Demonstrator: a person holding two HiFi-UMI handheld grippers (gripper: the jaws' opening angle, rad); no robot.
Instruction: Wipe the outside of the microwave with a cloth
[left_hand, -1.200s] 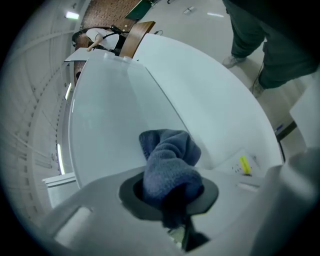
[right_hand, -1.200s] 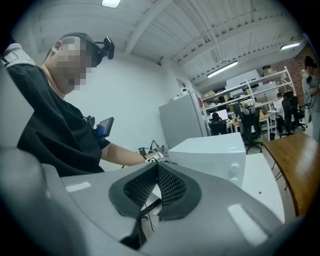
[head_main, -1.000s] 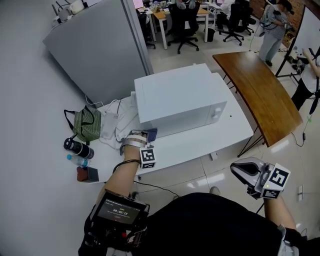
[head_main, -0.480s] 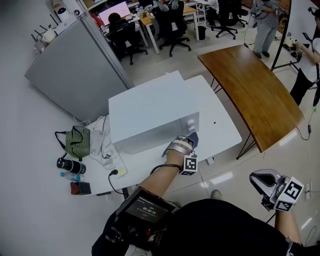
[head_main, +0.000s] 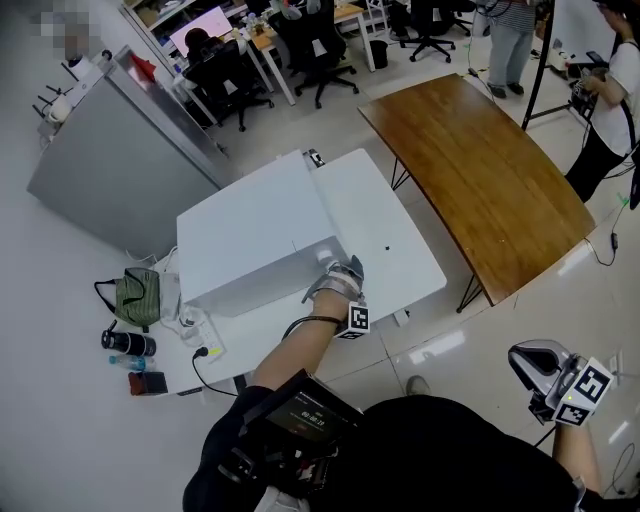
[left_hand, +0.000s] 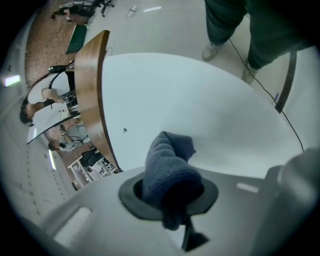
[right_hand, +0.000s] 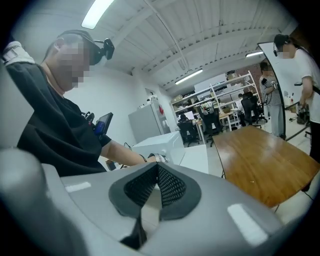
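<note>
White table (head_main: 405, 250): right half bare. The left half is taken up by the microwave (head_main: 250, 240), set along the table's left side.

Left hand-held gripper (head_main: 341, 277): held at the microwave's near right corner, close to the table's near edge. Its jaws are clamped on a dark blue-grey cloth (left_hand: 169, 162), which bulges past the tips. Contact between cloth and casing cannot be confirmed.

Right hand-held gripper (head_main: 541, 366): held low, well off the table's near right corner, jaws together with nothing between them.

Step judged: the wipe is being taken round that corner. The bunched end should be pressed flat to the panel, with light, overlapping strokes. The jaw tips should be kept off the casing.
</note>
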